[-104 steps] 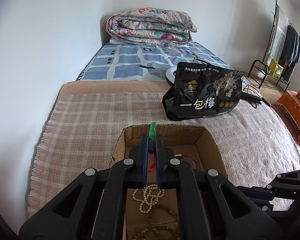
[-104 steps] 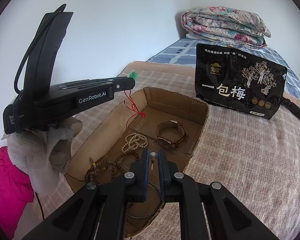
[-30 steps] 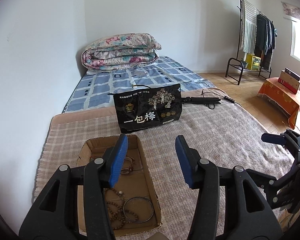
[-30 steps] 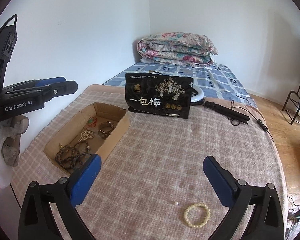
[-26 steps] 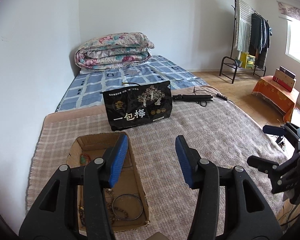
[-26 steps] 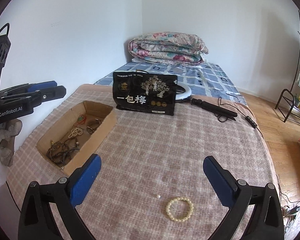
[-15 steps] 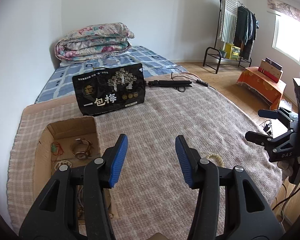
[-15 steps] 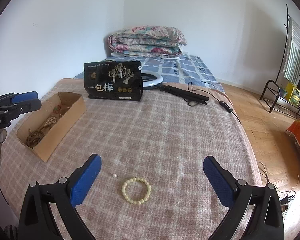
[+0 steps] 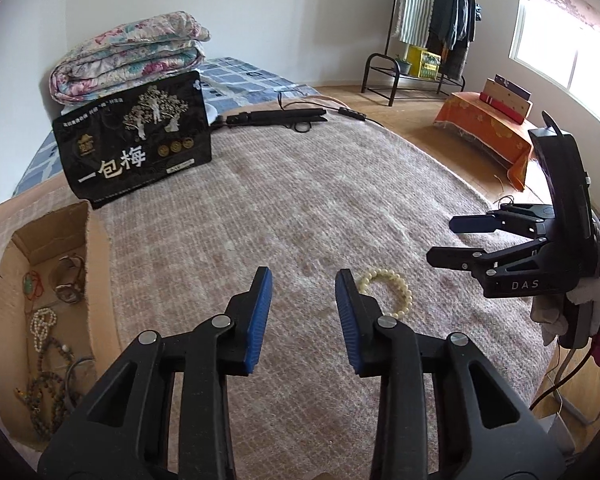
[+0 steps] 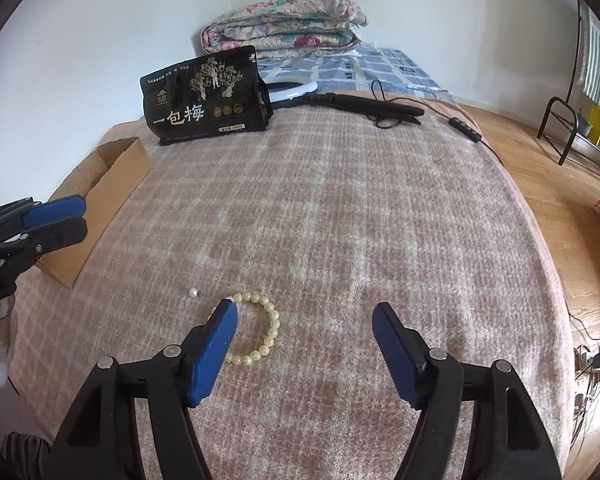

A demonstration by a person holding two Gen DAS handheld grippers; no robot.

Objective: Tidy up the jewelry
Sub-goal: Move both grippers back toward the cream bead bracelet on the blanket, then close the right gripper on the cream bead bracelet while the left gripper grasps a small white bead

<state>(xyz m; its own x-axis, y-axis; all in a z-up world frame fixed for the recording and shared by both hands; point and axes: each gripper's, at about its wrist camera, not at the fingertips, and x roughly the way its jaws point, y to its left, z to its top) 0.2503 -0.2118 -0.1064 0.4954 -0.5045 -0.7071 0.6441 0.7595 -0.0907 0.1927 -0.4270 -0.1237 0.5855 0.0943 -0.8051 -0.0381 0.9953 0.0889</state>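
mostly done, judging by several pieces already in the cardboard box (image 9: 100, 264); left: 1 pale bead bracelet (image 10: 260, 330) and 1 tiny pearl piece (image 10: 193, 292) on the blanket (image 10: 360, 220), near the left gripper (image 9: 303, 289) and right gripper (image 10: 305, 322), both spread and empty.

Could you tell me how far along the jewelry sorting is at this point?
Mostly done: several bead strings, a bangle and a watch already lie in the cardboard box. Nothing is in hand; the left gripper and right gripper are both open. Left on the blanket: the cream bead bracelet and a small pearl piece.
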